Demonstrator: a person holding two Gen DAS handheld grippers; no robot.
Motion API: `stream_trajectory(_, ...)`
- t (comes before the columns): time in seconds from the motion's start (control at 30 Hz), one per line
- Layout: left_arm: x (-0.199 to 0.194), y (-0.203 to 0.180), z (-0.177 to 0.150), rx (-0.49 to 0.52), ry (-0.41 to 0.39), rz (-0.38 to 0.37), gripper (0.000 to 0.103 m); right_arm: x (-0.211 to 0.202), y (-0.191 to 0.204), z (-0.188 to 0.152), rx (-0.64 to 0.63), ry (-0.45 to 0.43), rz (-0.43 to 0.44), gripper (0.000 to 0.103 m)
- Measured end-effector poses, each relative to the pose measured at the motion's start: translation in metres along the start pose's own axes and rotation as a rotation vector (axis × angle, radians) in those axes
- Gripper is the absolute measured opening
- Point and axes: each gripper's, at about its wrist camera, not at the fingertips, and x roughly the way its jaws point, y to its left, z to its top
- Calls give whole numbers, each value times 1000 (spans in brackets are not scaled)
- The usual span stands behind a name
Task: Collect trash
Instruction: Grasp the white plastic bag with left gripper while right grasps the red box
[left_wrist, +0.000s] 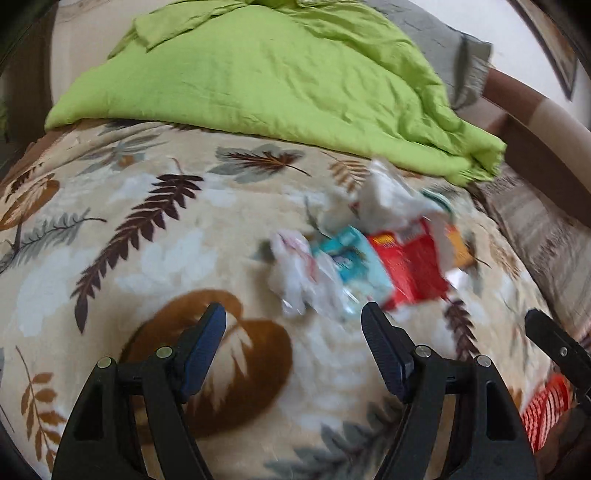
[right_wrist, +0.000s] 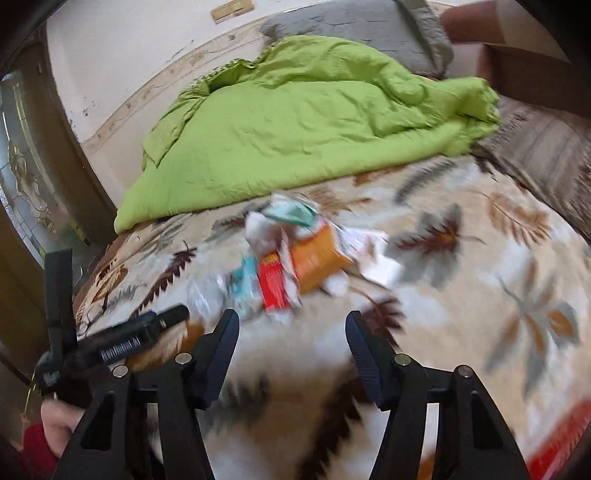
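Observation:
A heap of trash lies on a leaf-patterned blanket (left_wrist: 147, 258): crumpled white paper (left_wrist: 388, 195), a white wrapper (left_wrist: 295, 273), a teal pack (left_wrist: 351, 258), a red pack (left_wrist: 410, 266) and an orange box (right_wrist: 317, 258). My left gripper (left_wrist: 295, 325) is open just short of the white wrapper, with nothing between its fingers. My right gripper (right_wrist: 291, 328) is open too, close in front of the red pack (right_wrist: 275, 284) and teal pack (right_wrist: 245, 284), apart from them. The left gripper's body (right_wrist: 122, 343) shows at the left of the right wrist view. Both views are blurred.
A rumpled green duvet (left_wrist: 266, 74) covers the far half of the bed, with a grey pillow (right_wrist: 369, 26) behind it. A striped cover (right_wrist: 546, 155) lies at the right. A glass-panelled door (right_wrist: 26, 166) stands at the left. Something red and white (left_wrist: 546, 410) sits at the near right.

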Motion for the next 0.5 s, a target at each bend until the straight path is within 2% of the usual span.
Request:
stream_trajectory(0.07,6,2,5,-18,-8,-4,75,26,3,9,-9,8,-31,52)
stream_trajectory(0.13,15,4,13,-19,-23,3,75,49,2,14,13,27,-33,50)
stream_trajectory(0.17,17,5,14,-18,-23,8,75,61,1,15,21,32,-45,44)
stream_trajectory(0.23,28,5,16,-20,-12,24,75,81,1,17,27,46,-49,42)
stream_trajectory(0.3,37,6,16,-25,-7,30,75,94,3,15,20,70,-34,31)
stream_trajectory(0.33,41,7,14,-22,-5,32,69,98,5,13,0,79,-36,27)
stream_trajectory(0.37,44,7,13,-17,4,26,62,100,7,10,-25,83,-47,16)
stream_trajectory(0.4,47,7,12,-19,14,16,45,101,8,8,-49,79,-64,8)
stream_trajectory(0.43,50,8,12,-28,25,-6,31,97,7,6,-61,66,-82,7)
stream_trajectory(0.5,48,4,9,-11,17,-7,26,92,2,4,-40,53,-72,5)
